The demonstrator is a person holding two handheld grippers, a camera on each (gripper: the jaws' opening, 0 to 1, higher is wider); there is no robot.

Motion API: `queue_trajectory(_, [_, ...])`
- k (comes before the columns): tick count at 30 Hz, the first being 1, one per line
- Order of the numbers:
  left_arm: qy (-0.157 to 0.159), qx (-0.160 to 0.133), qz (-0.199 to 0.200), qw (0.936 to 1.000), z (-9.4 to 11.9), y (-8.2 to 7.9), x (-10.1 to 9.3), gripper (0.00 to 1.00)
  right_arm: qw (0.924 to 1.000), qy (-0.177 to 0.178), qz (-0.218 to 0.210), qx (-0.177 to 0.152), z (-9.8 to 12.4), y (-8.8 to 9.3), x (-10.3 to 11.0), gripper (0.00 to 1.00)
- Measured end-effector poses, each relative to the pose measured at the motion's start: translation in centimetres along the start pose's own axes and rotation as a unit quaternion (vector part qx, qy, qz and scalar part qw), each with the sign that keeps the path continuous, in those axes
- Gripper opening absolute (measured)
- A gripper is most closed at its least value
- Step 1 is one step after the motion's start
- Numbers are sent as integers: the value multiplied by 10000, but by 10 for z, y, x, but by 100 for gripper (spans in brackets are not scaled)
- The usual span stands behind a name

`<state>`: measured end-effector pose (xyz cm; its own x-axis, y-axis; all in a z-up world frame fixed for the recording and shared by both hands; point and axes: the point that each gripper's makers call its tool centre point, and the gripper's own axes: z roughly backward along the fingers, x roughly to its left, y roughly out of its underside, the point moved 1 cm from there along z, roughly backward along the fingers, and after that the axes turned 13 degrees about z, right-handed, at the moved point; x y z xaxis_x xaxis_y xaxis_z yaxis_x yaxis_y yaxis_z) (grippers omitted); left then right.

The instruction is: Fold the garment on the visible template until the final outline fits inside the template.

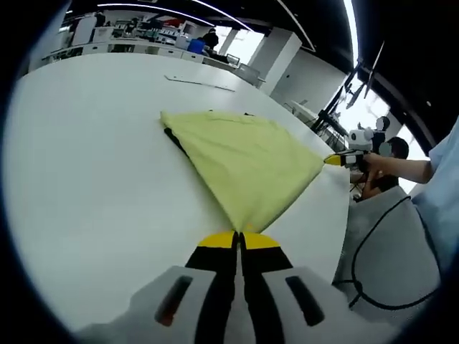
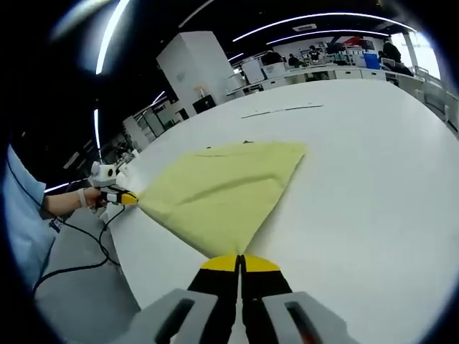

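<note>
One yellow garment [image 1: 240,161] is being held stretched over white table [image 1: 93,186], far edge lying on tabletop. Two grippers are being used: left gripper [image 1: 239,240], jaws clenched on one near corner; right gripper [image 2: 239,261], jaws clenched on other near corner. One black cable [image 1: 373,265] is being trailed beside table edge. One thin dark line [image 2: 283,110] is being seen on table beyond garment.

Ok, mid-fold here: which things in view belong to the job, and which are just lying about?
Job:
yellow garment, stretched over the white table
left tool, shut on one garment corner
right tool, shut on another corner
dark template edge peeking from under the garment

Lying about:
black cable hanging off the table edge
background desks
</note>
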<state>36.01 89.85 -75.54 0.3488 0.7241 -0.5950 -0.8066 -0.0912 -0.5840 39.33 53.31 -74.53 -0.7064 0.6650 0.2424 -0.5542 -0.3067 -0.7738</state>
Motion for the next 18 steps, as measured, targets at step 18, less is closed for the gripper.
queue_trajectory(18, [29,-11,103,9999,8,24,-12,0,9997,-190,-168,18,11,19,17,0])
